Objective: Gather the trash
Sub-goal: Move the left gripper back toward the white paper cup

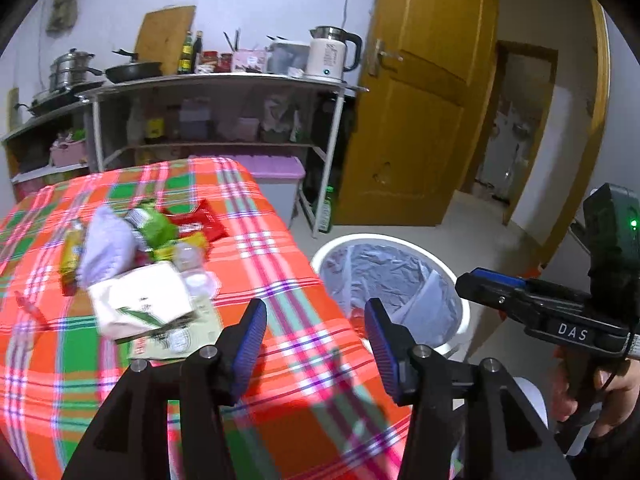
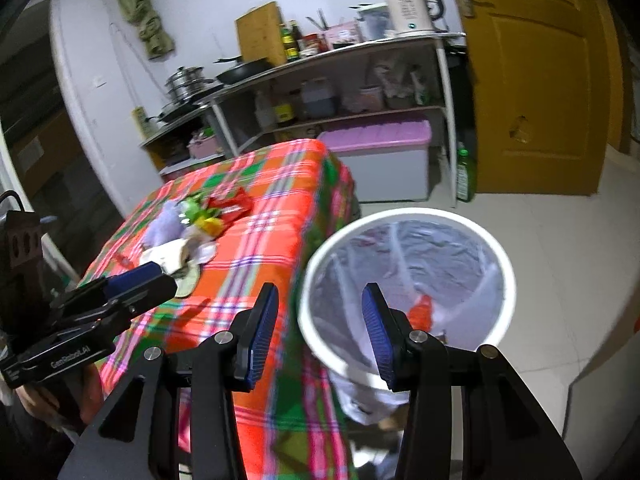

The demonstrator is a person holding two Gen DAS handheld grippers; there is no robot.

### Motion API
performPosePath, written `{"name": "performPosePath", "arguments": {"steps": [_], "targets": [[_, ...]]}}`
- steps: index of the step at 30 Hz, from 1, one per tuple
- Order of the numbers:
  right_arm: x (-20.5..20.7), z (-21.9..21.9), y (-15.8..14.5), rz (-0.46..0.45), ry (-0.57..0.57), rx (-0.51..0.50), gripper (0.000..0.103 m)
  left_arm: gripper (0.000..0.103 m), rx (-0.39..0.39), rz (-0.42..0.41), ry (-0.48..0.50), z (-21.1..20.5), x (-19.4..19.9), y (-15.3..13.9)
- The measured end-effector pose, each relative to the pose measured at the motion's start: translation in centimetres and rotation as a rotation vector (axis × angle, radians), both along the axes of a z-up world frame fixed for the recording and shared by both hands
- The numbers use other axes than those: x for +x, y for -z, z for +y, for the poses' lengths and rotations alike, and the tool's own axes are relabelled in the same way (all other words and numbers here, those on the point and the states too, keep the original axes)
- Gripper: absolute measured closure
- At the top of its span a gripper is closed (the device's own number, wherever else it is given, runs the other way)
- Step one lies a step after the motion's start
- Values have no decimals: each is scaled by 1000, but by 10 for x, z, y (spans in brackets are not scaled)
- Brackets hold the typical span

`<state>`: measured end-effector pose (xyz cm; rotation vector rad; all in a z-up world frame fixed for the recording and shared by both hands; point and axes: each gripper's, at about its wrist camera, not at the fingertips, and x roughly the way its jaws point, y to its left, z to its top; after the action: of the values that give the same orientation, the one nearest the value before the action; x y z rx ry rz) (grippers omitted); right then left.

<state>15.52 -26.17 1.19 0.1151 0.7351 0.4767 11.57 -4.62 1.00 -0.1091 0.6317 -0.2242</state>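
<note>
Lower centre of both views, left claw (image 1: 316, 344) and right claw (image 2: 320, 328) gape empty; trash pile (image 1: 140, 264) sits mid-left on the checked worktop (image 1: 280, 264), bin (image 2: 408, 280) waiting beside its edge for easy drops.

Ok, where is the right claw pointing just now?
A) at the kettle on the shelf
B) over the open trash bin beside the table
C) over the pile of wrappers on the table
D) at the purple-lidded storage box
B: in the right wrist view the open, empty right claw frames the white trash bin, with an orange scrap already in it.
</note>
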Motion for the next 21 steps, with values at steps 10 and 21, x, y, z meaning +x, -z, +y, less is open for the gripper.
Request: {"name": "performPosePath", "arguments": {"steps": [10,21], "targets": [[-13,41,-1,-3,-90,-20,58,53,-11,-4,-103,48,-27,1],[-12,70,7,16,-162,-36,58,53,-6,17,-216,93,-33,10]]}}
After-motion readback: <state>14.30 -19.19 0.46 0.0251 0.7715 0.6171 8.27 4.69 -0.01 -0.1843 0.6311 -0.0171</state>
